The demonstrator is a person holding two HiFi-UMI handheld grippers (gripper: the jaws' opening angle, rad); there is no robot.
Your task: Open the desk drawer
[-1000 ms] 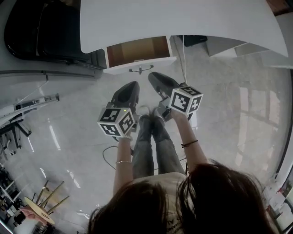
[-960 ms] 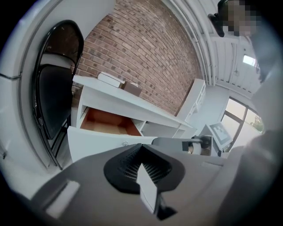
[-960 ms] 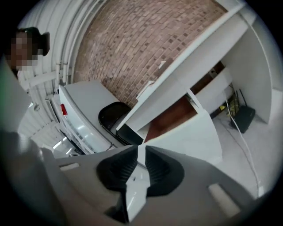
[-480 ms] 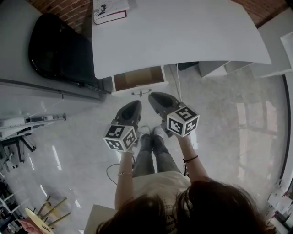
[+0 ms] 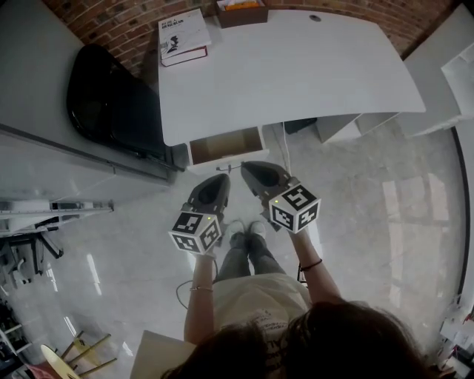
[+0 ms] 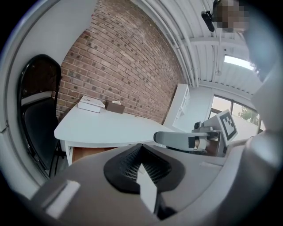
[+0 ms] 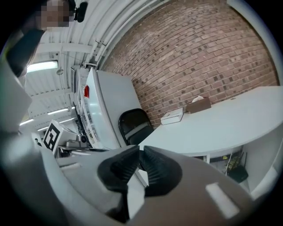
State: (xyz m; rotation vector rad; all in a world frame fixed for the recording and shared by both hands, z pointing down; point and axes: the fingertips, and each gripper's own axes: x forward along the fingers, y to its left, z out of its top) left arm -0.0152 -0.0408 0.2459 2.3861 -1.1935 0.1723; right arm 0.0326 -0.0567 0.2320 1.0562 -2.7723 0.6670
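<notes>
The white desk [image 5: 296,66] has its drawer [image 5: 226,146] pulled out at the front left, showing a brown inside and a white front with a small handle. Both grippers hang over the floor in front of it, apart from the handle. My left gripper [image 5: 215,181] is shut with nothing between its pads, as its own view confirms [image 6: 141,148]. My right gripper [image 5: 249,168] is also shut and empty [image 7: 140,150], a little closer to the drawer front. From the left gripper view the drawer's brown side [image 6: 88,152] shows under the desk top.
A black chair [image 5: 111,104] stands left of the desk. A book [image 5: 184,37] and a cardboard box [image 5: 241,13] lie at the desk's back edge. White cabinets [image 5: 444,81] stand at the right. The person's feet [image 5: 241,229] are below the grippers, with a cable on the floor.
The head view has drawn back, so more of the desk shows. Both grippers have come away from the drawer front toward the person. The drawer stays pulled out.
</notes>
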